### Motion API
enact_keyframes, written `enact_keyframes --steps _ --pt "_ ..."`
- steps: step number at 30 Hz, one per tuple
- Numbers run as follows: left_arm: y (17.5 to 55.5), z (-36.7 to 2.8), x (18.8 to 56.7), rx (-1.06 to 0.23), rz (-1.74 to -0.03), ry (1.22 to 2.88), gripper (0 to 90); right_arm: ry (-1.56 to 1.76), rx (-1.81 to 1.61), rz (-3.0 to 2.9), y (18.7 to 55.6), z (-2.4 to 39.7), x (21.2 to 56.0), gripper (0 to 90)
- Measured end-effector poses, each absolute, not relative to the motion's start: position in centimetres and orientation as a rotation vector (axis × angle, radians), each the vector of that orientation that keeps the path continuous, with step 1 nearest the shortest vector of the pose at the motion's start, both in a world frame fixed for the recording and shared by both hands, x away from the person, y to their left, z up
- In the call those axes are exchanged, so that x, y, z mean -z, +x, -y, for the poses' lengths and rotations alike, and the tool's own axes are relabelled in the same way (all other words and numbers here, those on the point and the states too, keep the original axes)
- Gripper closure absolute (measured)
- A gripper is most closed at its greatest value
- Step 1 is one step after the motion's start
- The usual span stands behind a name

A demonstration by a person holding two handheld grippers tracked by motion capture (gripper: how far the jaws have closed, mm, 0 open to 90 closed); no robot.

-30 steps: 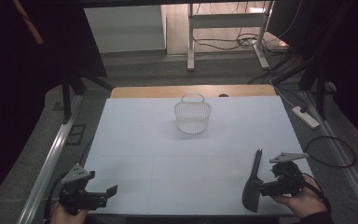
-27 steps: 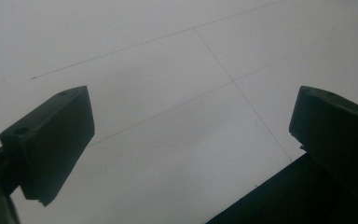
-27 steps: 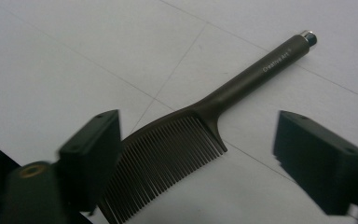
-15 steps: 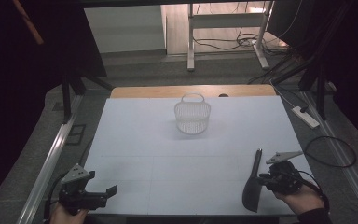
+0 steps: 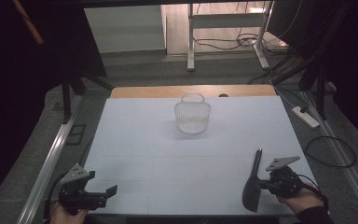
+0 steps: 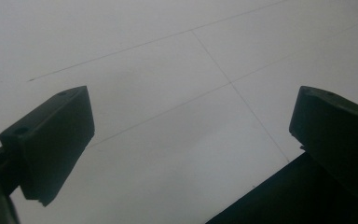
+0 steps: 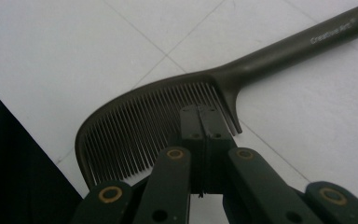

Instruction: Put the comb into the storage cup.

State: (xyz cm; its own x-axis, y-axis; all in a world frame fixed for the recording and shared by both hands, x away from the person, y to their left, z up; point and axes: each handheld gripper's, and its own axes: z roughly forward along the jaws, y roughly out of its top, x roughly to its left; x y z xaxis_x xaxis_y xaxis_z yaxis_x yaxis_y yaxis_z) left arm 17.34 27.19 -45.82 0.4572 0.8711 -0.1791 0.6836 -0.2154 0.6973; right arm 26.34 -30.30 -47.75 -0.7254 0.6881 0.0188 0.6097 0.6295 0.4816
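A dark comb [image 5: 252, 186] lies flat near the table's front right edge, its handle pointing away from me. In the right gripper view the comb [image 7: 168, 116] has fine teeth and a long handle with printed lettering. My right gripper [image 5: 262, 184] sits just right of the comb's head. Its jaws are pressed together, and the tips of the right gripper [image 7: 200, 123] stand over the teeth with nothing visibly between them. My left gripper [image 5: 109, 191] is at the front left corner, and its jaws are spread wide. The left gripper [image 6: 191, 140] has bare white table between its jaws.
A white wire basket [image 5: 192, 116] with a handle stands at the back centre of the white table [image 5: 140, 140]. A power strip [image 5: 306, 116] and cables lie on the floor to the right. Metal rails run along both sides of the table.
The right hand has shifted very slightly by the comb's head. The comb, the basket and the left gripper stay where they were.
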Motion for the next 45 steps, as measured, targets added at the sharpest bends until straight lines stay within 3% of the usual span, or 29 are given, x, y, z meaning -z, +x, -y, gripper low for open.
enact_keyframes --steps 14,45 --pt "17.4 -27.2 45.8 -0.323 -1.294 1.975 1.0 1.088 -0.636 -2.773 26.5 30.4 49.6 89.1" --pt "17.5 -27.2 45.9 -0.320 -1.299 1.977 1.0 0.967 -0.702 -2.770 28.4 26.4 49.5 89.1"
